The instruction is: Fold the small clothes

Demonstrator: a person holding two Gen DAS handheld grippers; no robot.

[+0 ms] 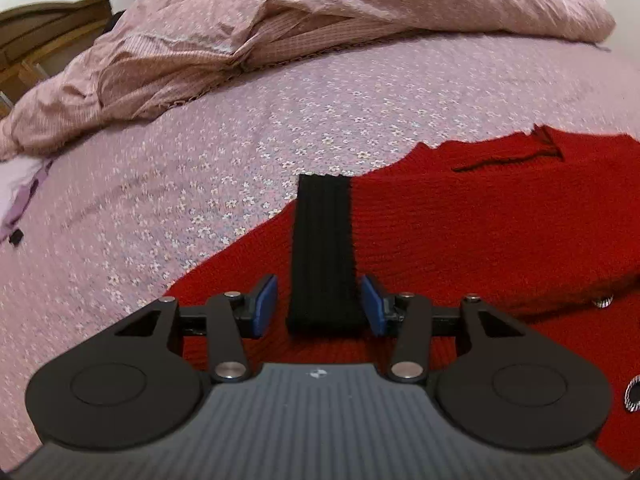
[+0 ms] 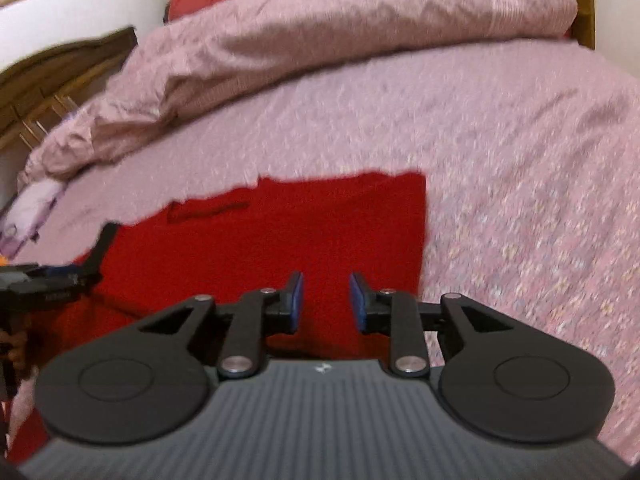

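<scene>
The left claw (image 1: 319,306) stands wide apart over a red knit (image 1: 460,232) spread on the bed (image 1: 200,184), a black ribbed strip (image 1: 322,252) lying between its pads, untouched. The right claw (image 2: 326,302) hovers above the knit, half open, holding nothing.

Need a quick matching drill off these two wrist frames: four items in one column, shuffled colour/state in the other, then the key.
Column 1
1. red knitted garment
2. black ribbed cuff
3. rumpled pink quilt
4. right gripper

Column 2
A. open, nothing between the blue pads, over red knit
B. lying flat on the floral pink bedsheet
C. bunched along the far side of the bed
D. sticking up between the open left gripper pads

Pairs: 1-B, 2-D, 3-C, 4-A
</scene>
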